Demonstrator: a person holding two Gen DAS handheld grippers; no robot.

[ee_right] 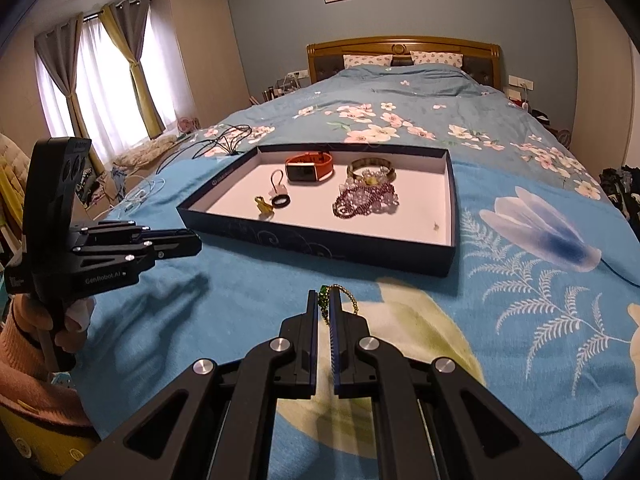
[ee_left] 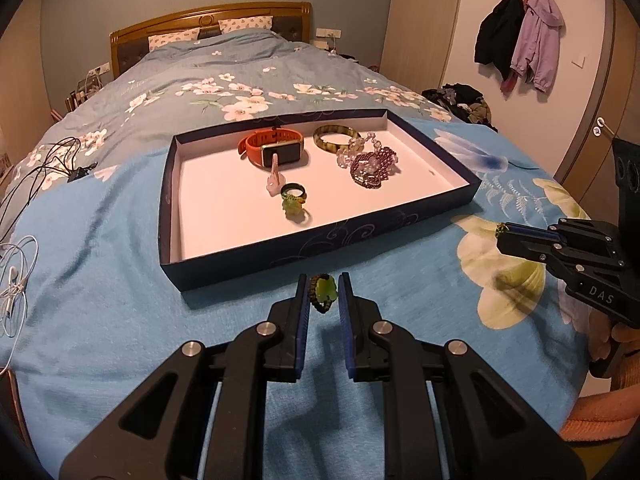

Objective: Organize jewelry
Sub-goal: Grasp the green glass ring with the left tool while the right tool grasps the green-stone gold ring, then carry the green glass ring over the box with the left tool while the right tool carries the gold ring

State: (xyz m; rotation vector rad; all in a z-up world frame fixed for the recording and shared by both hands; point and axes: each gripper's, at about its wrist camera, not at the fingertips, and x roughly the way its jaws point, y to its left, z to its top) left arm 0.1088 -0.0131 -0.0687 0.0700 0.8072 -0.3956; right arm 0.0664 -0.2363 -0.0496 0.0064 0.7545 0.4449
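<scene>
A shallow dark-blue tray [ee_left: 280, 254] [ee_right: 320, 246] with a white floor lies on the blue flowered bedspread. In it are an orange watch [ee_left: 276, 152], a mottled bangle [ee_left: 335, 138], purple and clear bead bracelets [ee_left: 368, 166], a black ring [ee_left: 293, 191] and a green pendant ring [ee_left: 294, 209]. My left gripper [ee_left: 323, 280] hovers just before the tray's near wall, shut on a green pendant [ee_left: 326, 291] with a braided cord. My right gripper [ee_right: 325, 296] is shut on a green stone with a gold chain [ee_right: 349, 298], right of the tray's near corner.
Black cables [ee_left: 48, 160] and white earphones [ee_left: 16, 280] lie on the bed to the left. Clothes are piled at the bed's right edge [ee_left: 464, 100] and coats hang on the wall [ee_left: 520, 40]. A hand in an orange sleeve [ee_right: 24, 320] holds the left gripper.
</scene>
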